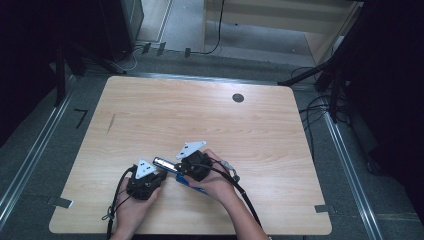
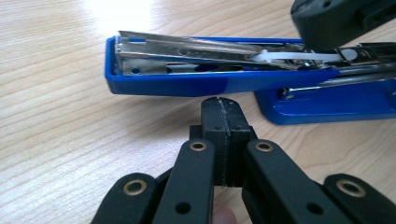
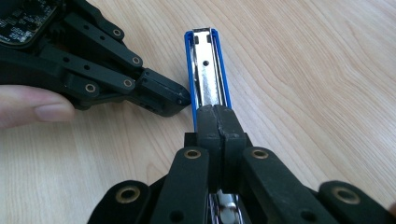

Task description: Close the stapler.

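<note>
From the high view, the left tongs (image 1: 161, 172) and the right tongs (image 1: 179, 170) sit close together near the front edge of the wooden surface (image 1: 210, 120), each held in a hand that enters from the bottom. Between and under them lies a blue stapler (image 1: 172, 169), its metal end poking out toward the upper left and a strip of blue base visible below the right hand. In the left gripper view, the left tongs (image 2: 220, 103) have their jaws pressed fully together with nothing between them, their tip just below the side of the stapler's (image 2: 205, 70) raised blue arm; the metal staple channel shows on top of that arm, and the blue base rests flat on the surface (image 2: 56, 121) at right. In the right gripper view, the right tongs (image 3: 216, 112) also have jaws fully together, resting on top of the stapler's (image 3: 205, 65) metal channel, which runs away from the camera. The left tongs (image 3: 180, 99) touch the stapler's blue side from the left.
</note>
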`<state>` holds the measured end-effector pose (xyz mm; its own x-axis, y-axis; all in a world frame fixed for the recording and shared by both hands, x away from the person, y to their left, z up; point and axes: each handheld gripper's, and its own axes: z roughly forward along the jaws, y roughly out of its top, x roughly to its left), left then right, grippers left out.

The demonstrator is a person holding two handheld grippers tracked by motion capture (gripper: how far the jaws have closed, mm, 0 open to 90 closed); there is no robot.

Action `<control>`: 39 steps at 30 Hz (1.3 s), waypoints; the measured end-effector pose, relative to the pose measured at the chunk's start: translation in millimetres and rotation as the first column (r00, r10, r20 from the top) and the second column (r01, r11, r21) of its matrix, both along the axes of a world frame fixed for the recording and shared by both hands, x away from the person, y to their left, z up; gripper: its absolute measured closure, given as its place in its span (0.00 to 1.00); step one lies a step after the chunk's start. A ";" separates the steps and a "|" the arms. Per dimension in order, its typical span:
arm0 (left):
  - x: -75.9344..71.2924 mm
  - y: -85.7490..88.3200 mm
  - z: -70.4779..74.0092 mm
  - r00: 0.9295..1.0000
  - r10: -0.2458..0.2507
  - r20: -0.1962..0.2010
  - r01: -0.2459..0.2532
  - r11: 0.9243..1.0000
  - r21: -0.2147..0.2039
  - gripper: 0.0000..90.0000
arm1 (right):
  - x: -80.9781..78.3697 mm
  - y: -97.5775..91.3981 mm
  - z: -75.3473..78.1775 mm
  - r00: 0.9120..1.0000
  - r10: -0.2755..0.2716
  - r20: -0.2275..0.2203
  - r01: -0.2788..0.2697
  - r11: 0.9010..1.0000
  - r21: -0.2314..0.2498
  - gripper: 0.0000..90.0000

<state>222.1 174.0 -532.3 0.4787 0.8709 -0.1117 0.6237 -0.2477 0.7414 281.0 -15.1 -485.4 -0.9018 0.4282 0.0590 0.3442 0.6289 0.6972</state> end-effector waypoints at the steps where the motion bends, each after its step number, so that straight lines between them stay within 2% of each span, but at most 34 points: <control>1: 0.3 0.1 0.0 1.000 0.006 -0.001 -0.006 1.000 0.001 1.00 | 0.4 1.7 -0.6 1.000 0.001 0.000 -0.001 1.000 -0.003 1.00; 9: 3.9 -0.3 -0.1 1.000 0.013 -0.007 -0.013 1.000 0.005 1.00 | 5.6 10.5 -6.5 1.000 -0.006 0.003 0.006 1.000 -0.012 1.00; 13: 4.7 -0.6 0.2 1.000 0.020 -0.004 -0.020 1.000 -0.009 1.00 | 6.2 12.0 -4.9 1.000 -0.013 0.009 0.013 1.000 -0.012 1.00; 17: 4.2 -0.2 1.6 1.000 0.020 0.008 -0.020 1.000 -0.015 1.00 | 5.9 12.5 -4.0 1.000 -0.009 0.017 0.010 1.000 -0.012 1.00; 22: 1.9 -1.5 4.2 0.999 0.024 0.046 -0.023 0.999 -0.033 1.00 | 4.8 11.7 -1.7 1.000 -0.004 0.022 0.004 1.000 0.008 1.00; 28: -0.5 -4.7 7.0 0.997 0.017 0.070 -0.014 0.999 -0.038 1.00 | 2.7 9.2 2.3 0.999 -0.006 0.033 0.005 1.000 0.019 1.00; 32: -2.2 -6.4 7.2 0.997 0.009 0.072 -0.006 0.999 -0.045 1.00 | 1.7 6.5 4.9 0.999 -0.012 0.041 0.011 1.000 0.025 1.00; 39: -7.3 -13.3 7.2 0.996 -0.026 0.082 0.030 0.998 -0.053 1.00 | 0.3 2.8 9.2 0.999 -0.010 0.049 0.008 0.999 0.047 1.00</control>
